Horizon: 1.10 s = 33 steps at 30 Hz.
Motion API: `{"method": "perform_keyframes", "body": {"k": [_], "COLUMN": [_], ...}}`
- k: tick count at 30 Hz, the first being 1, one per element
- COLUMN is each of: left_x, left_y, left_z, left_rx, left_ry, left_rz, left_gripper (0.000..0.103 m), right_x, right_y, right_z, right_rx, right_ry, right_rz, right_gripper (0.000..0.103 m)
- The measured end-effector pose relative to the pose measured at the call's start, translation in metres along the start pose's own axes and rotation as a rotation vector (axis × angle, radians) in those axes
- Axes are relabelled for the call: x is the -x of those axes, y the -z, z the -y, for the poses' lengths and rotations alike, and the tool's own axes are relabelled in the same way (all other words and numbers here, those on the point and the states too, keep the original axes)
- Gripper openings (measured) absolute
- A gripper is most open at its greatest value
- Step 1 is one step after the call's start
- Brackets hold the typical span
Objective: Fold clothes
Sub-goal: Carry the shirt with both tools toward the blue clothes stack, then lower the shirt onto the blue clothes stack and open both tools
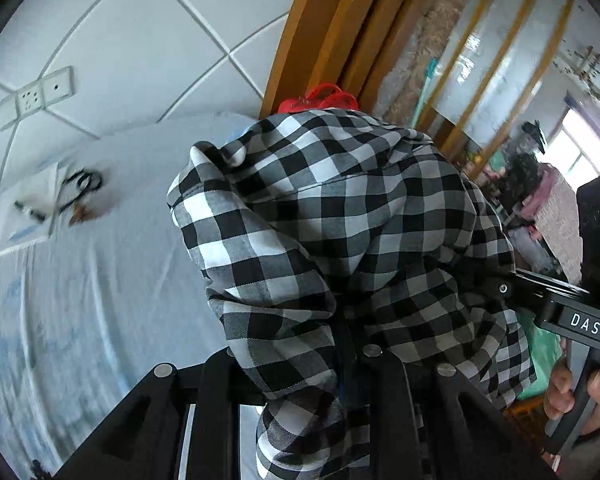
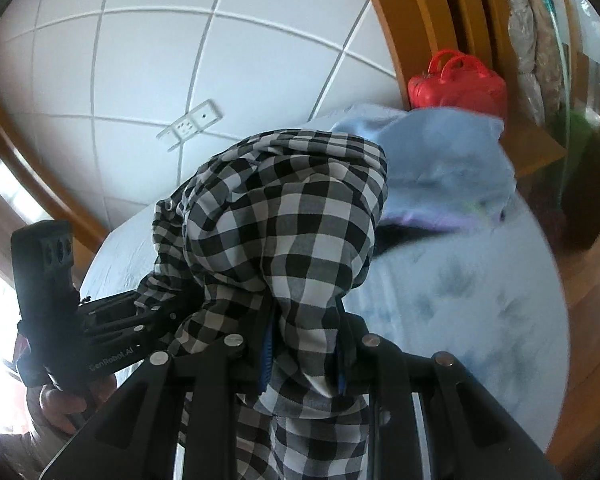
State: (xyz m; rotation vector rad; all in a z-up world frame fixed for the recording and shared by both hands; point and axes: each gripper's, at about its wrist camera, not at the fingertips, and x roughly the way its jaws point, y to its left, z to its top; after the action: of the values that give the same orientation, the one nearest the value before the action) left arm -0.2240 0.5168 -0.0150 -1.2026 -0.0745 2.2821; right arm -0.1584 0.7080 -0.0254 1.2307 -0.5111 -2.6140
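A black, white and grey checked shirt (image 1: 340,220) hangs bunched and lifted above the bed, filling the middle of both views (image 2: 284,232). My left gripper (image 1: 300,360) is shut on the shirt's fabric, which drapes over its fingers. My right gripper (image 2: 300,356) is shut on the same shirt; blue finger pads (image 2: 266,356) show through the cloth. The right gripper also shows at the right edge of the left wrist view (image 1: 560,312), close beside the shirt. The left gripper shows at the left of the right wrist view (image 2: 112,332).
A pale blue bed sheet (image 1: 80,300) lies below. A white pad with black glasses (image 1: 80,188) sits at the far left. A light blue garment (image 2: 440,160) and a red bag (image 2: 456,84) lie near the wooden frame (image 1: 300,40). A tiled wall with a socket (image 2: 192,124) stands behind.
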Motion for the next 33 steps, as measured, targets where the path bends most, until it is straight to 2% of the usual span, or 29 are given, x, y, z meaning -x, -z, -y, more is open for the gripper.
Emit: {"method": "perform_keyframes", "body": {"k": [5,10,12,14,15,17,18,19,20,23,25,27,30,31,33], "left_x": [-0.051,-0.105,-0.127,-0.148,-0.160,-0.184,-0.194,-0.202,-0.209,-0.217,-0.211,-0.197,-0.163,-0.151,-0.127], "left_y": [-0.072,-0.143,-0.162,-0.175,-0.178,-0.181,-0.179,-0.176,-0.173,-0.165,-0.164,-0.161,-0.152,-0.148,-0.139], "left_z": [0.029,0.033,0.028,0.020,0.014,0.003,-0.004,-0.009,-0.014,-0.023,-0.027,-0.029,-0.003,0.005,0.019], "left_rx": [0.019,0.028,0.026,0.022,0.015,0.006,0.007,0.011,0.014,0.012,0.037,0.052,0.040,0.035,0.019], "left_ry": [-0.073,-0.129,-0.160,-0.204,-0.247,-0.327,-0.353,-0.368,-0.378,-0.393,-0.377,-0.373,-0.380,-0.382,-0.404], "left_rz": [0.030,0.020,0.011,-0.006,-0.022,-0.059,-0.077,-0.093,-0.106,-0.115,-0.103,-0.077,-0.011,0.008,0.043], "left_gripper": [0.022,0.023,0.026,0.036,0.039,0.055,0.059,0.071,0.079,0.082,0.082,0.082,0.082,0.082,0.082], "right_x": [-0.014,-0.041,-0.054,-0.073,-0.084,-0.100,-0.108,-0.118,-0.126,-0.149,-0.161,-0.159,-0.147,-0.140,-0.127], "right_y": [-0.073,-0.138,-0.154,-0.170,-0.177,-0.181,-0.183,-0.184,-0.183,-0.175,-0.167,-0.165,-0.166,-0.165,-0.162], "right_z": [0.053,0.096,0.110,0.128,0.137,0.153,0.161,0.170,0.177,0.187,0.188,0.185,0.179,0.174,0.165], "right_rx": [0.034,0.032,0.018,-0.012,-0.023,-0.041,-0.050,-0.058,-0.062,-0.047,-0.029,-0.013,0.007,0.018,0.047], "right_ry": [-0.052,-0.087,-0.097,-0.105,-0.094,-0.057,-0.031,0.001,0.027,0.072,0.092,0.109,0.119,0.117,0.119], "right_rz": [0.007,0.003,-0.005,-0.021,-0.026,-0.029,-0.033,-0.047,-0.063,-0.113,-0.139,-0.124,-0.088,-0.072,-0.042], "right_gripper": [0.022,0.022,0.023,0.029,0.034,0.056,0.062,0.074,0.079,0.080,0.080,0.080,0.080,0.083,0.095]}}
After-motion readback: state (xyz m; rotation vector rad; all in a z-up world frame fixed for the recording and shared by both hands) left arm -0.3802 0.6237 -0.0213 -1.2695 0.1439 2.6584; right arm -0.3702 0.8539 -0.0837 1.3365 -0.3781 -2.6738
